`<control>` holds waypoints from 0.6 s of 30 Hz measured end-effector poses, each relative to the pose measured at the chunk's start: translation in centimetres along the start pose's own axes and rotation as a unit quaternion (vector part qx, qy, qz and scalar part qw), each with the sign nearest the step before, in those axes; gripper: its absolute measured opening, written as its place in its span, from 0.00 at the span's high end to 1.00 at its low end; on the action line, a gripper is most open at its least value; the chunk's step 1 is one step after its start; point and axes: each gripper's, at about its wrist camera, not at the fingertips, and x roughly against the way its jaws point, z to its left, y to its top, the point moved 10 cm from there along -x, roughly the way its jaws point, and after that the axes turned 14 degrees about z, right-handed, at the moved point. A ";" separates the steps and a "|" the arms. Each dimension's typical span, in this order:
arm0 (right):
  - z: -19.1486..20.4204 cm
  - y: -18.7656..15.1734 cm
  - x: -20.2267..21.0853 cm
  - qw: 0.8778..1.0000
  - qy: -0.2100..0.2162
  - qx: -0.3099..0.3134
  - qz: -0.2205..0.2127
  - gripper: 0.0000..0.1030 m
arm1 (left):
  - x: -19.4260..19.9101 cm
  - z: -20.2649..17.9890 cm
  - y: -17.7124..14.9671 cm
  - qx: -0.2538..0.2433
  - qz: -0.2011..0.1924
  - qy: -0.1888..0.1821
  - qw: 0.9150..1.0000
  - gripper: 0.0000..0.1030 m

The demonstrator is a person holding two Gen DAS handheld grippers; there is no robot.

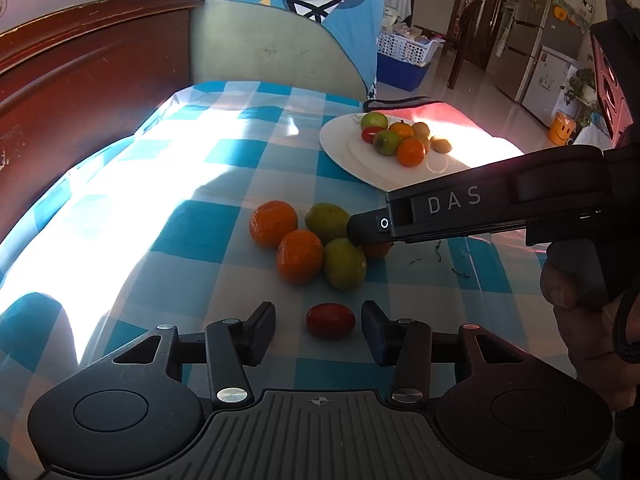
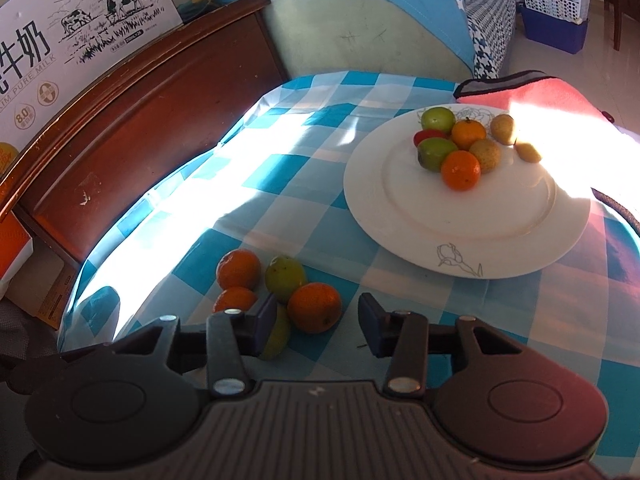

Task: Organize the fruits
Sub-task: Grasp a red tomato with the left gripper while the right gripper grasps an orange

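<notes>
Sunlight falls in hard patches across the surface (image 1: pixel 192 208), which is draped in a smooth blue-and-white checked cloth with a faint sheen. At far left stands a dark red-brown wooden headboard (image 1: pixel 80 64), scuffed in places, and above it a printed milk carton box (image 2: pixel 76 28), cut off by the frame edge.

Near the cloth's middle lies a loose cluster of fruit: glossy round tangerines (image 1: pixel 273 223) with pitted skin, and smooth, egg-shaped green fruits (image 1: pixel 344 262); one green fruit is half hidden behind a finger in the right wrist view.

The left gripper (image 1: pixel 319 322) has matte black fingers (image 1: pixel 260 326) with flat pads. Its jaws stand narrow around a small red oval cherry tomato (image 1: pixel 330 320) on the cloth, with a gap on each side, so the pads are not pressing it.

The right gripper (image 2: pixel 318 322), of the same ribbed black plastic, has narrow jaws with a tangerine (image 2: pixel 314 307) just ahead between its tips; whether the pads touch it cannot be told. In the left wrist view its tip covers most of that fruit.

To the right sits a round white glazed plate (image 2: pixel 472 216) with a line-drawn motif, holding more tangerines, green fruits, a red one and brownish ones washed out by glare. Behind it lies a pink cloth (image 2: pixel 536 92).
</notes>
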 end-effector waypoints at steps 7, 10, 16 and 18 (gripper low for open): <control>0.0 0.0 0.1 1.000 0.015 -0.011 0.003 0.67 | 0.0 -0.2 0.0 -0.007 -0.002 -0.002 1.000 0.69; 0.0 -0.1 0.2 1.000 0.013 -0.007 0.005 0.67 | 0.1 -0.1 0.0 -0.005 -0.001 -0.004 1.000 0.70; -0.5 -0.1 0.0 0.999 0.027 -0.026 0.002 0.71 | 0.0 -0.4 0.0 -0.017 -0.003 0.006 1.000 0.70; -0.5 -0.1 0.0 0.999 0.030 -0.028 0.001 0.71 | 0.0 -0.5 -0.1 -0.021 -0.004 0.007 1.000 0.70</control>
